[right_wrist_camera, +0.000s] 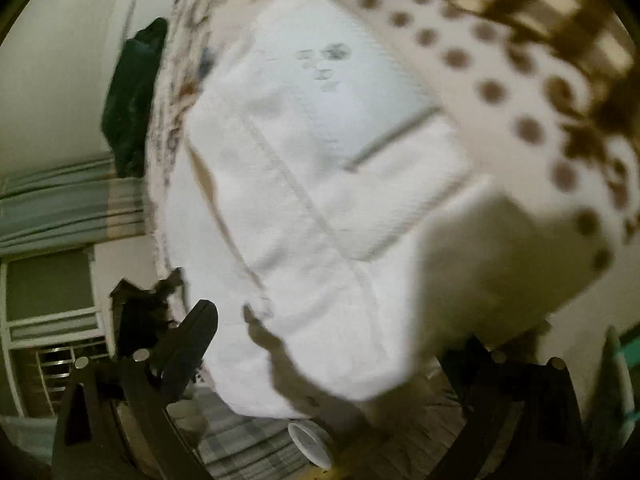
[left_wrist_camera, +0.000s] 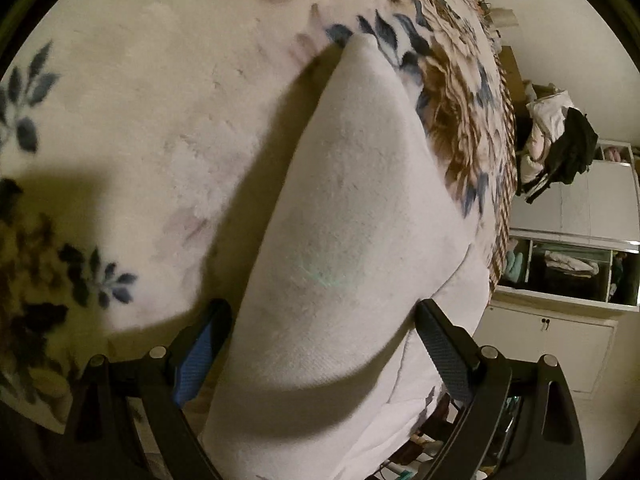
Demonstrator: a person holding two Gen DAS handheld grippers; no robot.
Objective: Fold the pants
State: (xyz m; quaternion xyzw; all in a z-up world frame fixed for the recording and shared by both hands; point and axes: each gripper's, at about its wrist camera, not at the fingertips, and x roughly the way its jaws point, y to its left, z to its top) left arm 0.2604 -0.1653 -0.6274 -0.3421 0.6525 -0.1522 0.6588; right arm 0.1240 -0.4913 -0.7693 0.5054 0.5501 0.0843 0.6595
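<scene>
- one floral fleece blanket spread ahead of and to the left of the left gripper, cream with blue and brown leaves; same bed cover seen past the right gripper as a dotted, brown-striped edge at upper right.
- one pair of white pants, lying on the blanket directly ahead of both grippers; in the left view a folded white layer running away to a rounded tip, in the right view a broad white panel with seams and a small grey print, its near end hanging off the bed edge just above the jaws.
- two grippers, both spread wide with nothing pinched; left one straddling the near end of the fabric, blue pad to one side and dark pad to the other, cloth between them but not pressed; right one only partly visible, its right finger blurred and dark.
- risk, judged: the overhanging end could slide off the bed, dragged by its own weight, and pull the fold open.
- risk, judged: closing from here might catch only the top layer, or a bit of fleece along with it, so layers shift out of line.
- risk, judged: heavy blur in the right view hints at quick motion; a fast approach could scuff the fabric askew.
- one white round tub on the floor below the right gripper; one dark garment hanging far left.
</scene>
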